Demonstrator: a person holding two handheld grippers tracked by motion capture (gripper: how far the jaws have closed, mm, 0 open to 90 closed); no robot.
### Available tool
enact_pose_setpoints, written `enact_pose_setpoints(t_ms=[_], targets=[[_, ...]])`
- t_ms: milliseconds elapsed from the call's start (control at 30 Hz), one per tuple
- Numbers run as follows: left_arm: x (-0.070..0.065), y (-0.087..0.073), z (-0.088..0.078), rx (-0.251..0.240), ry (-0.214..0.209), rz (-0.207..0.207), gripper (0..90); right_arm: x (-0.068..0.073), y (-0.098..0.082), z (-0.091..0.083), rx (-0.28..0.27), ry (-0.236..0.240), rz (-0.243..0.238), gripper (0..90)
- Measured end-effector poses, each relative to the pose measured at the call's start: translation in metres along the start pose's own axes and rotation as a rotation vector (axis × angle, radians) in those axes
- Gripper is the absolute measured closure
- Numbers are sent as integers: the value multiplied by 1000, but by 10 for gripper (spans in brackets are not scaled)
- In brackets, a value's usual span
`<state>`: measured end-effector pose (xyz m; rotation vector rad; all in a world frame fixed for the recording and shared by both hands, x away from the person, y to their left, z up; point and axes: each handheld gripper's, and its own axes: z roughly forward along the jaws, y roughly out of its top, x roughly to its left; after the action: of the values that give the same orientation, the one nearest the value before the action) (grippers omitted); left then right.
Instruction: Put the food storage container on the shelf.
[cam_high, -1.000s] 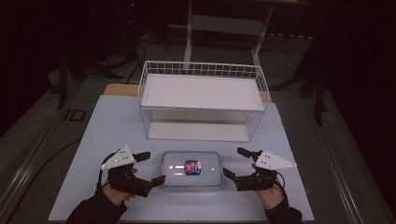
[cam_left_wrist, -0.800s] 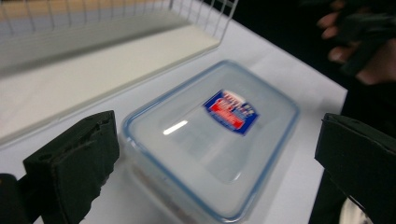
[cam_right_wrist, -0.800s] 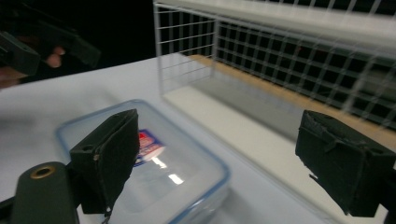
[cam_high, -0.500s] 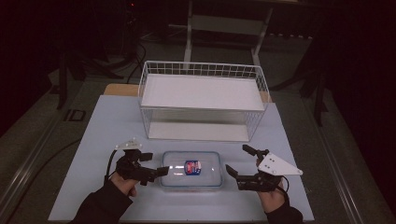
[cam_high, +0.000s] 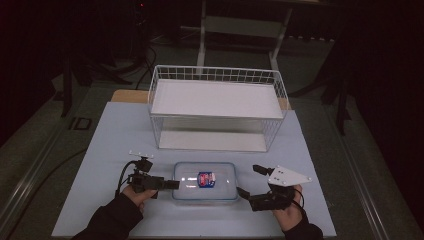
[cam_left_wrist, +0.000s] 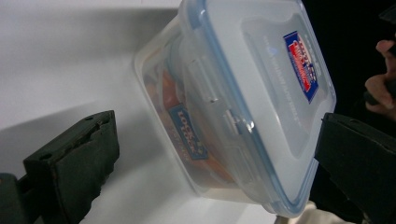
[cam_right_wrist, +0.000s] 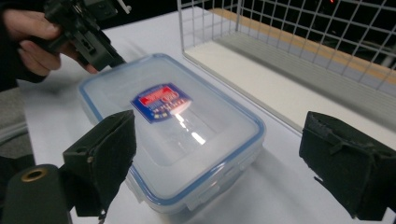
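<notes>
Left tongs (cam_high: 172, 184) rolled sideways at container (cam_high: 205, 181) end | right tongs (cam_high: 248, 181) lowered | both apart

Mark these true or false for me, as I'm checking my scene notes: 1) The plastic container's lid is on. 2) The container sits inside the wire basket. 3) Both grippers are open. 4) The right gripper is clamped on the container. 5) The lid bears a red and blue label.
1) True: the lid sits on the container.
2) False: the container rests on the table, in front of the wire basket.
3) True: the left gripper and the right gripper both have their jaws spread.
4) False: its jaws stand apart, off the container's right end, not touching it.
5) True: the label is red and blue.
</notes>
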<state>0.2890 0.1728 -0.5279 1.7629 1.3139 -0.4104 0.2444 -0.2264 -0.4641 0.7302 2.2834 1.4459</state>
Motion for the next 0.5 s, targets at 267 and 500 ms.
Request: enact_pose_setpoints(t_ms=[267,500], targets=[[13,3,2,-10,-99,-88,289,0,-5,6,36,3,50,96],[14,4,0,14,-178,-78,483,-4,-12,9,85,34,129,99]])
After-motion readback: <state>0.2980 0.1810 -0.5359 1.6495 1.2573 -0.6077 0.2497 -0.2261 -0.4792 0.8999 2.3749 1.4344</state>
